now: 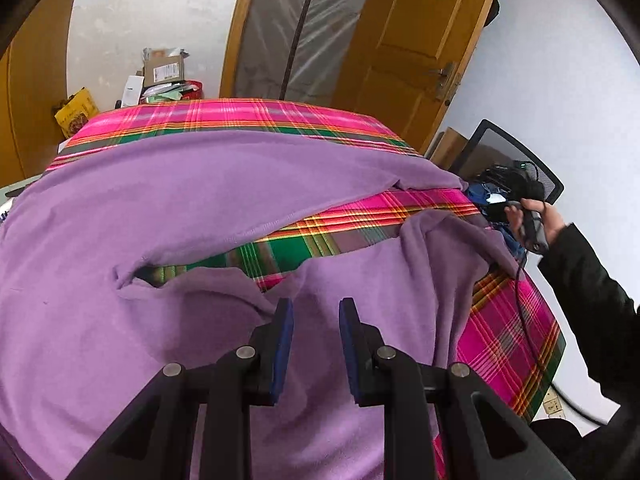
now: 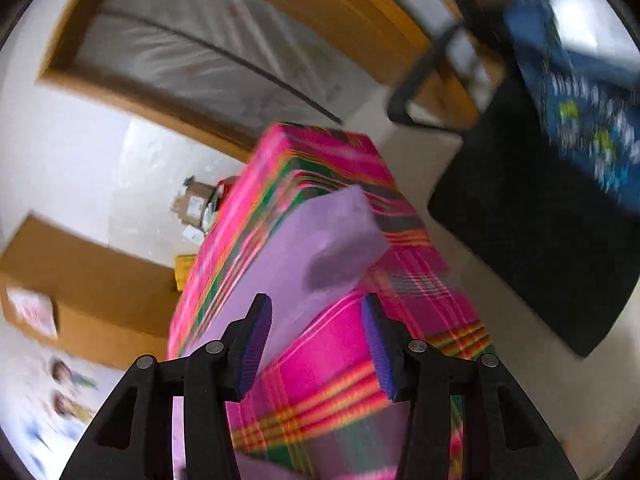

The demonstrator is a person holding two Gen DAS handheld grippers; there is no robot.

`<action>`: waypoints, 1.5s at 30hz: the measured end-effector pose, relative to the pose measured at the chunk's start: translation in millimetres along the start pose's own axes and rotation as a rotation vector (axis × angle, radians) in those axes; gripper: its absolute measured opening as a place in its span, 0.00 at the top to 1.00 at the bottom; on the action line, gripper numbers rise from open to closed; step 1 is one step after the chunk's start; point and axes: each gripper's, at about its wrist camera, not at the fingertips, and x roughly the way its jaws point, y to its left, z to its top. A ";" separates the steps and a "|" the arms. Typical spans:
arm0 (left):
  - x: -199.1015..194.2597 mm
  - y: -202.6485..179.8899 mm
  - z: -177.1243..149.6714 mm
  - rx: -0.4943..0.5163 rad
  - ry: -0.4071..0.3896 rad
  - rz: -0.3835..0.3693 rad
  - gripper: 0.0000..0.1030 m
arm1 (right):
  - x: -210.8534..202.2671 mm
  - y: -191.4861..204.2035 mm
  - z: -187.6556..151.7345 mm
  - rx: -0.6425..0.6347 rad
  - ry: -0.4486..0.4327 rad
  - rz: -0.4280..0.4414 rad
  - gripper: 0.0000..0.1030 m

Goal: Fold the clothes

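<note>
A purple long-sleeved garment (image 1: 200, 200) lies spread over a table covered in pink, green and orange plaid cloth (image 1: 240, 114). One sleeve (image 1: 360, 172) reaches right, and a strip of plaid shows between it and the body. My left gripper (image 1: 316, 308) hovers over the body near the armpit, open, with nothing pinched between its blue pads. A hand in a dark sleeve (image 1: 554, 226) carries the right gripper at the table's right end. In the blurred right wrist view my right gripper (image 2: 316, 304) is wide open above the plaid cover (image 2: 332, 360), just short of the purple sleeve end (image 2: 304, 248).
Cardboard boxes and packets (image 1: 164, 72) crowd the far left behind the table, with a yellow bag (image 1: 76, 114) beside them. A wooden door (image 1: 408, 32) stands behind. A black mesh chair (image 1: 512, 164) holding blue cloth (image 2: 580, 92) sits off the right end. A black cable (image 1: 524, 304) hangs over the table's right side.
</note>
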 end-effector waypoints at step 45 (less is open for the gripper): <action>11.4 0.1 18.0 -0.012 -0.006 -0.010 0.77 | 94.0 100.9 39.5 -0.692 0.155 -0.374 0.56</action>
